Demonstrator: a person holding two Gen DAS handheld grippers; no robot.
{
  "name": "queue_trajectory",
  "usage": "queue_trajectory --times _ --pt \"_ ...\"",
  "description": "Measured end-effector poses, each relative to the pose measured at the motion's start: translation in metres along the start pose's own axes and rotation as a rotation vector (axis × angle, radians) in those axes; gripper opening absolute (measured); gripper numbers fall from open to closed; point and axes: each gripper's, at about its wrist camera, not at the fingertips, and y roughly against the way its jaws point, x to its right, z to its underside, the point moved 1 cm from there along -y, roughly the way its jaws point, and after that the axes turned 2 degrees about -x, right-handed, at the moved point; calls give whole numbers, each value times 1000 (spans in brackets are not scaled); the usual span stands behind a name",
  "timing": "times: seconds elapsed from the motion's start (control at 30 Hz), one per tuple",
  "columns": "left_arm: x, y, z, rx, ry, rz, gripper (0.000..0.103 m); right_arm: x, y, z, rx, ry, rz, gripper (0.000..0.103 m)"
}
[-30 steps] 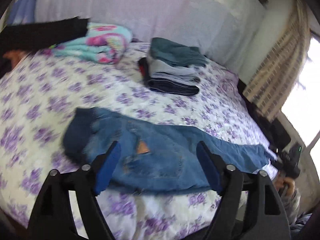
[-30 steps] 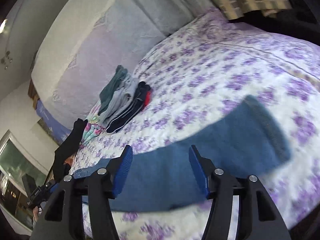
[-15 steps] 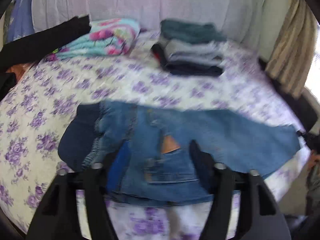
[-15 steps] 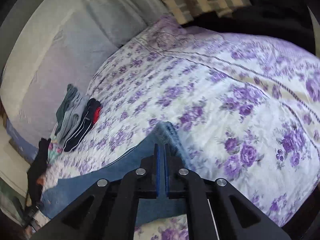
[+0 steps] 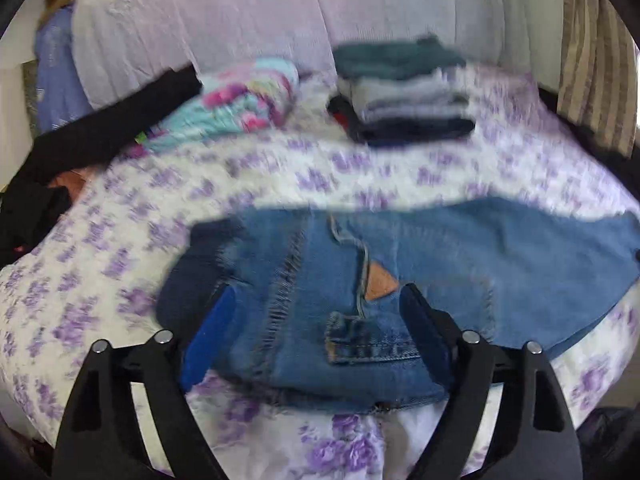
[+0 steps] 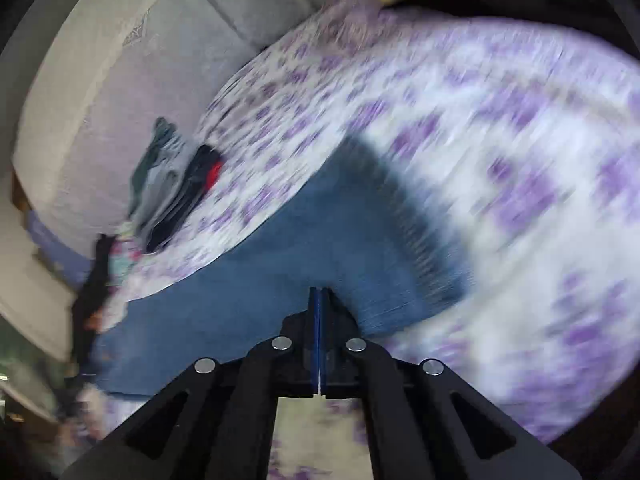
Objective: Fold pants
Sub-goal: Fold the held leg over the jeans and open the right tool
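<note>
Across the lower middle of the left wrist view, the blue denim pants (image 5: 400,280) lie flat on the white bed with purple flowers (image 5: 100,280), long axis running left to right, waist at left, legs toward the right edge. Apparently folded once lengthwise; the crosswise folds remain. The left gripper (image 5: 316,312) has just been opening and straddles the seat without pinching. The right gripper (image 6: 319,300) is clamped on the leg end.
</note>
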Motion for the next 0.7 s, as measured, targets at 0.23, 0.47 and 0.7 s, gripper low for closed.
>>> queue_trajectory --times 0.23,0.47,0.7 --pt "-59 34 -6 57 173 -93 96 -22 51 -19 218 44 101 64" --pt "-73 21 17 -17 299 3 96 -97 68 -3 386 188 35 95" --pt "-70 22 33 0 355 32 96 -86 45 11 278 158 88 96"
